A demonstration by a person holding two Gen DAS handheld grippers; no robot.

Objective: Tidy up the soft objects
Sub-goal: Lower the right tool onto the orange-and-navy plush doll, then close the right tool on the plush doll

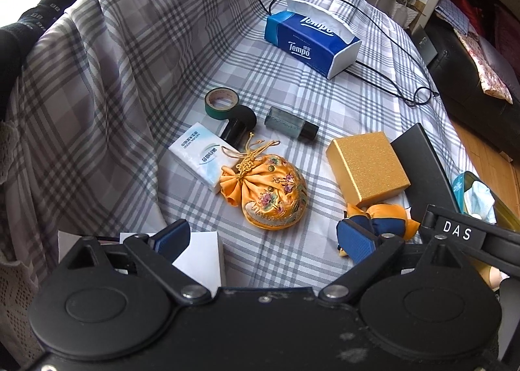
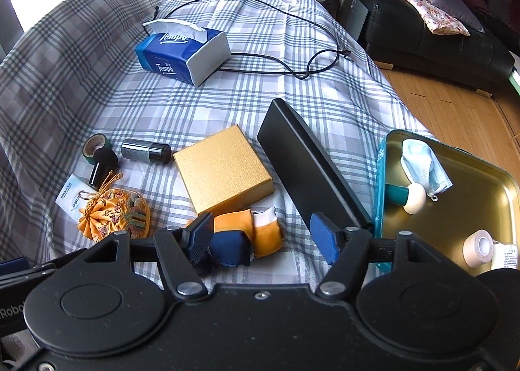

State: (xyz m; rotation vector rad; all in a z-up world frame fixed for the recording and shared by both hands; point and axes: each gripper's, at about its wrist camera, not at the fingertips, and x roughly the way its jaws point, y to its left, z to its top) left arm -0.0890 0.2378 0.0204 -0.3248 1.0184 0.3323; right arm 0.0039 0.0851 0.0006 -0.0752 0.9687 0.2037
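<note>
Both grippers wide open, empty: left (image 1: 263, 241), right (image 2: 261, 237). Toy (image 2: 243, 237), blue/orange plush, lies on cloth (image 2: 260, 101) just below gold box (image 2: 224, 169), btwn right's fingers. Looks light, squashy, prob. slippery satin; pinch mid-body. Pouch (image 1: 273, 192) soft too.

A grey-and-white plaid cloth (image 1: 286, 85) is covering the tabletop; an orange floral embroidered satin pouch (image 1: 271, 193) is glowing beside a glittery gold cardboard box (image 1: 367, 167) and a blue-and-white Tempo tissue pack (image 1: 310, 41).

Both wrist views look down low and close over the plaid bed (image 1: 292, 85), facing 12 o'clock; both share the tissue box (image 1: 312, 42) and gold box (image 2: 222, 169).
</note>
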